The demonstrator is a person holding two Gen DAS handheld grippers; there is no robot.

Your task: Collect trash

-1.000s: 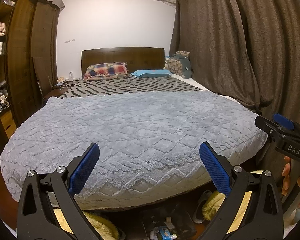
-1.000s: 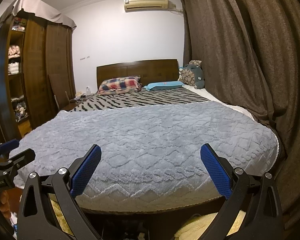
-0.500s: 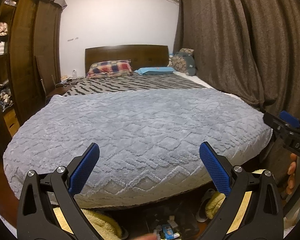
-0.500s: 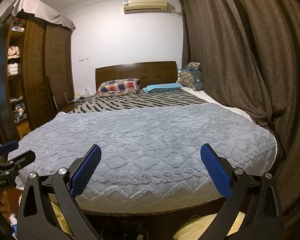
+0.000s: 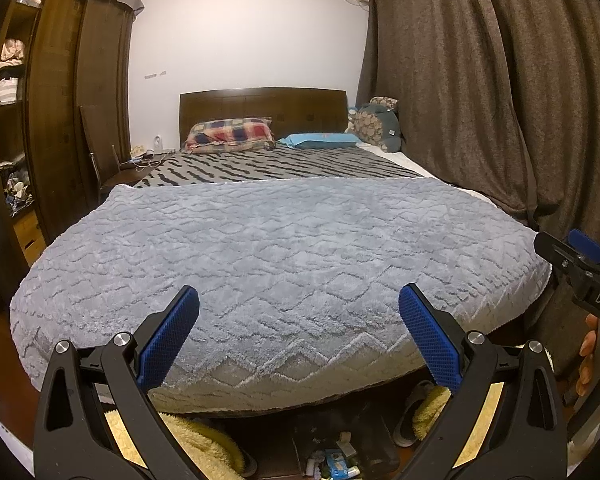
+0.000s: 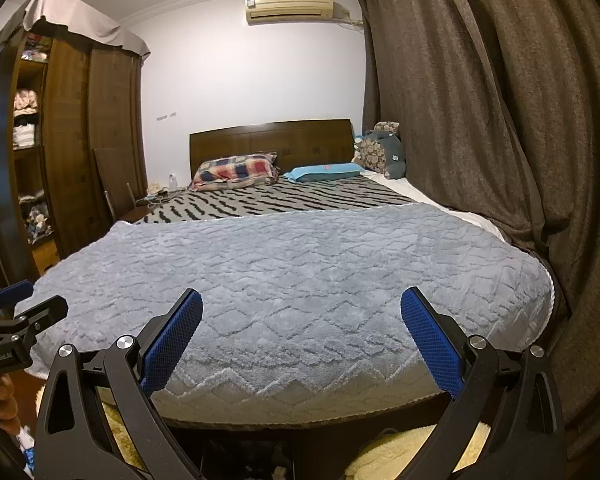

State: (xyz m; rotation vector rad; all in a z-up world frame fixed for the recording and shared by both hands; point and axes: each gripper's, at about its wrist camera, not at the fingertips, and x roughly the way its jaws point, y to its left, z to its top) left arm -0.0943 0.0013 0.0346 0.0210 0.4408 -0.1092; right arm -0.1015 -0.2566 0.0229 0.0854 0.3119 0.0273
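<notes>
Small bits of trash (image 5: 334, 462), wrappers and little packets, lie on the dark floor at the foot of the bed, at the bottom of the left wrist view. My left gripper (image 5: 299, 314) hovers above them, open and holding nothing, facing the grey blanket (image 5: 276, 248). My right gripper (image 6: 302, 312) is open and empty too, level with the bed's foot edge. It shows from the side (image 5: 580, 258) at the right border of the left wrist view. In the right wrist view the left gripper (image 6: 18, 318) appears at the left border, with a hand beneath it.
A large bed (image 6: 300, 200) with a wooden headboard fills the room ahead. Brown curtains (image 6: 480, 120) hang along its right side. A tall wooden wardrobe (image 5: 60, 120) stands at the left. Yellow fluffy rugs (image 5: 204, 444) and a slipper (image 5: 410, 420) lie on the floor by the bed.
Both cameras have tilted slightly up and drifted a little; the bed sits lower in the left wrist view. Both grippers stayed open.
</notes>
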